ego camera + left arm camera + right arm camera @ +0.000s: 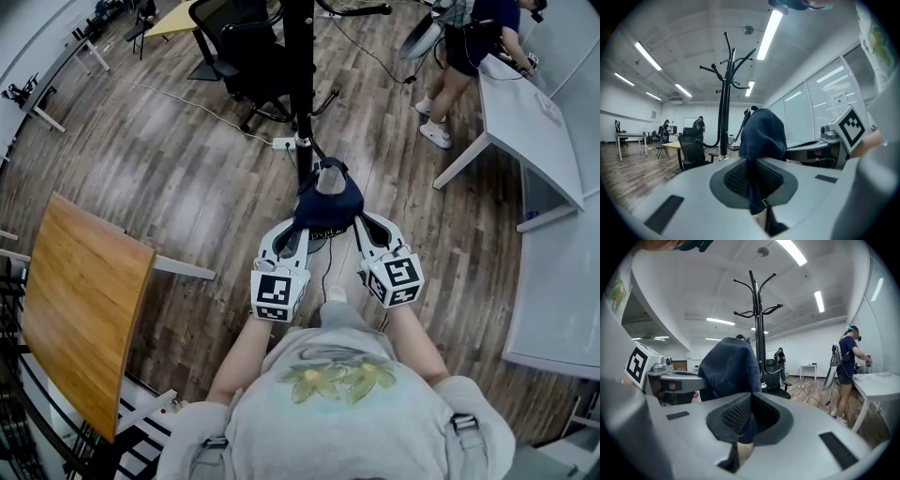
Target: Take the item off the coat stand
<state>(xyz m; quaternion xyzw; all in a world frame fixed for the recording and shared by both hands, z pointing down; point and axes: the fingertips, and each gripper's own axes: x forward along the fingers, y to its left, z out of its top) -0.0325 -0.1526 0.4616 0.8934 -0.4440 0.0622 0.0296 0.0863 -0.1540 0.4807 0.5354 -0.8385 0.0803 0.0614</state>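
navy cap [328, 202] pinched by shut L gripper [298, 232] & R gripper [362, 227]; both grips to be held tight, cap drawn clear of coat stand [298, 56].

The soft fabric item [328, 199] is dark navy blue, with white lettering along its lower edge. At 12 o'clock the slim metal coat stand [298, 66] is plain black. The left hand-held gripper [302, 228] and the right hand-held gripper [362, 225] are pale grey-white with black mesh-textured pads. The left marker cube [278, 293] and the right marker cube [397, 278] show black squares on white. The plank wood floor [187, 187] is streaked grey-brown. At 9 o'clock the slanted wooden tabletop [84, 309] is honey-orange, and at 3 o'clock the flat-topped counter [553, 281] is white.
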